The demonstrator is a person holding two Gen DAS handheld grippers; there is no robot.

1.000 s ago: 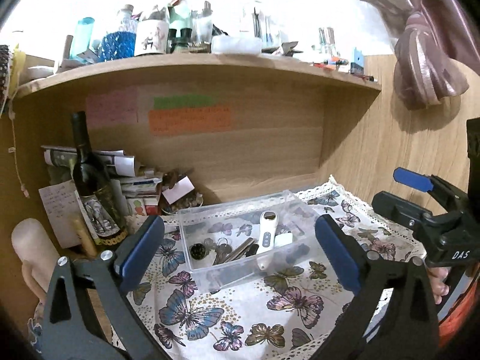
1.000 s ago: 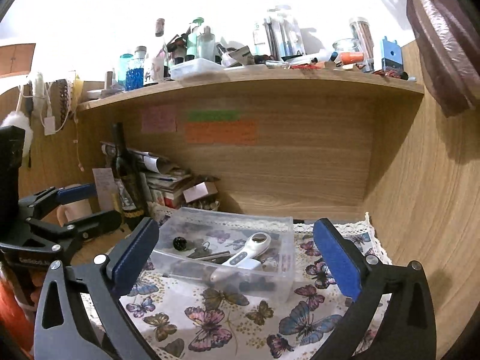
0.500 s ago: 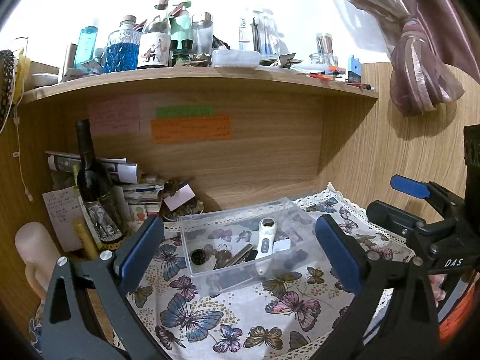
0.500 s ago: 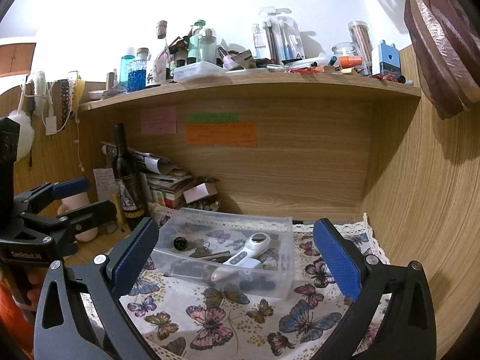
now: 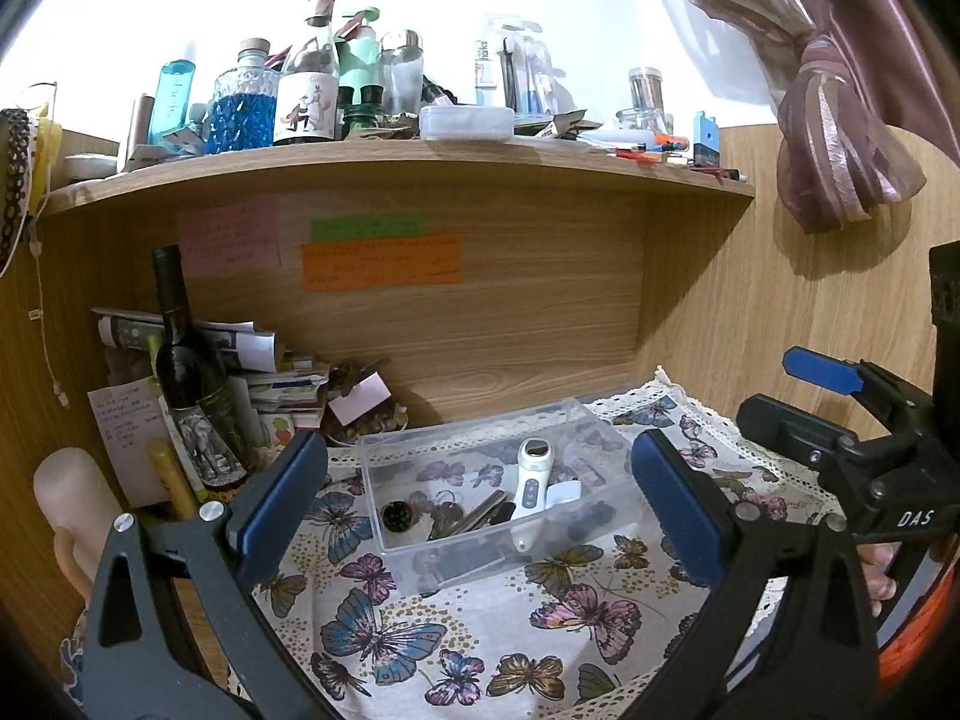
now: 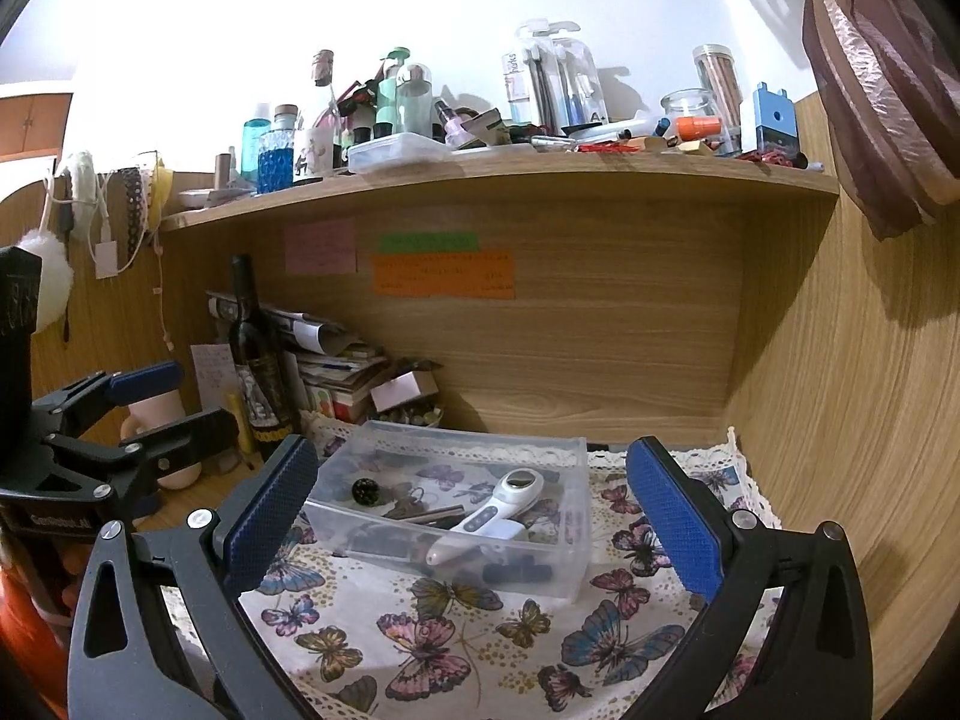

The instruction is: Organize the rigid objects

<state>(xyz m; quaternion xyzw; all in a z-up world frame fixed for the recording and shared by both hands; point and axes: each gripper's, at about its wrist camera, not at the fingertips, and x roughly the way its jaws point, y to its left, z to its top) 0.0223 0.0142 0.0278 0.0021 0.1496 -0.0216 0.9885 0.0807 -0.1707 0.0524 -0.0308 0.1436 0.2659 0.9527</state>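
Observation:
A clear plastic box [image 5: 420, 561] stands on the butterfly cloth [image 5: 420, 648] in the desk nook. In it lie a white handheld device [image 5: 531, 489], a dark ball [image 5: 396, 515], keys and several small dark items. The box also shows in the right wrist view [image 6: 564, 576] with the white device [image 6: 486, 516]. My left gripper [image 5: 480, 498] is open and empty, held back in front of the box. My right gripper [image 6: 471, 510] is open and empty, also short of the box. Each gripper shows at the edge of the other's view.
A dark wine bottle [image 5: 186, 372] and stacked papers [image 5: 264, 390] stand at the back left. The shelf [image 5: 390, 162] above is crowded with bottles and jars. Wooden walls close the nook at the back and right. A tied curtain [image 5: 840, 150] hangs at the upper right.
Both wrist views have tilted up and drawn back slightly, so the box sits lower and the shelf top shows more. Both grippers stay open and empty.

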